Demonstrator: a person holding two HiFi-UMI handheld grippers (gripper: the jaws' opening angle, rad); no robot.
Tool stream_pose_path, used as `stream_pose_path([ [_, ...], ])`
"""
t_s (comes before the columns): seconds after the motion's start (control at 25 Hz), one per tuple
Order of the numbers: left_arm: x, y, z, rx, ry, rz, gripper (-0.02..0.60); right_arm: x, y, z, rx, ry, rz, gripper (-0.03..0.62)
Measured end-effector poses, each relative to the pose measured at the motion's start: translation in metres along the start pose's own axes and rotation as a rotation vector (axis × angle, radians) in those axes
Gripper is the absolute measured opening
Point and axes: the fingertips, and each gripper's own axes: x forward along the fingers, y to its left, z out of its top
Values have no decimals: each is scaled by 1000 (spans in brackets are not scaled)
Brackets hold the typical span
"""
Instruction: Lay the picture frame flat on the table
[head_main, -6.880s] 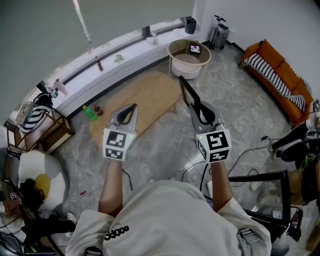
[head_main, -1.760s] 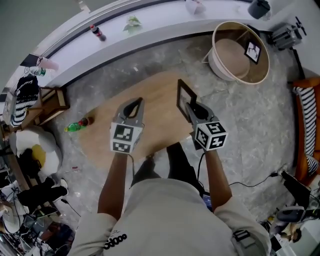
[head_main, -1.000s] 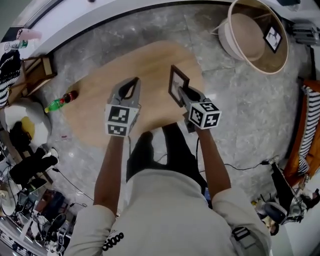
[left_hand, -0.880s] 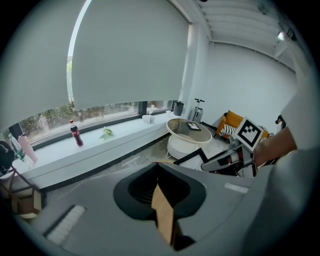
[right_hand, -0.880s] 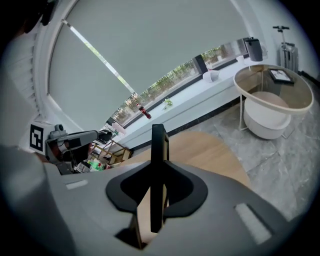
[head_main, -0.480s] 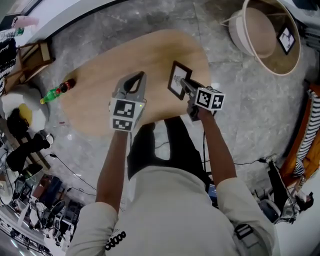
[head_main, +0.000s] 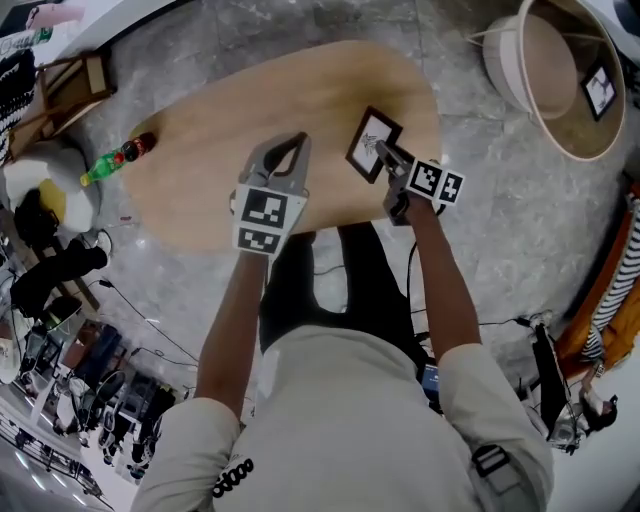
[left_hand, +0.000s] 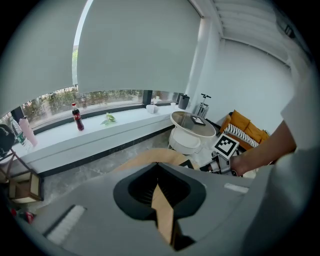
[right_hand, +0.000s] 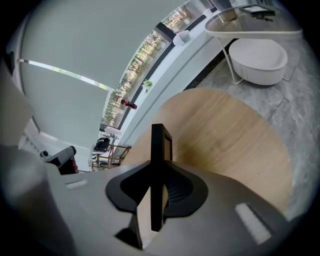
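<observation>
A black picture frame (head_main: 373, 143) with a white print hangs over the right part of the oval wooden table (head_main: 210, 120), tilted so its face shows in the head view. My right gripper (head_main: 386, 156) is shut on its near edge. In the right gripper view the frame (right_hand: 159, 145) stands edge-on between the jaws of the right gripper (right_hand: 156, 172), above the table (right_hand: 225, 135). Whether the frame touches the wood I cannot tell. My left gripper (head_main: 292, 142) is over the table's middle, shut and holding nothing; the left gripper view shows the left gripper (left_hand: 157, 166) with its tips together.
A round basket-style side table (head_main: 525, 95) stands on the floor at the upper right, with a small picture (head_main: 600, 88) inside. A green bottle (head_main: 112, 163) lies on the floor left of the table. Clutter fills the left edge. A red bottle (left_hand: 76, 116) stands on the windowsill.
Both grippers have come down toward the table. The right one has rolled, so the frame went from nearly edge-on to face showing.
</observation>
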Motion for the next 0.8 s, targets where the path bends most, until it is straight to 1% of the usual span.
stream_pose_path([
  [0.44, 12, -3, -13, -9, 16, -1, 9, 15, -16, 4, 85, 16, 40, 72],
  [0.56, 15, -7, -13, -7, 15, -7, 9, 16, -17, 4, 90, 28, 53, 72],
  [0.8, 19, -13, -14, 3, 14, -18, 9, 18, -34, 1, 92, 51, 7, 71],
])
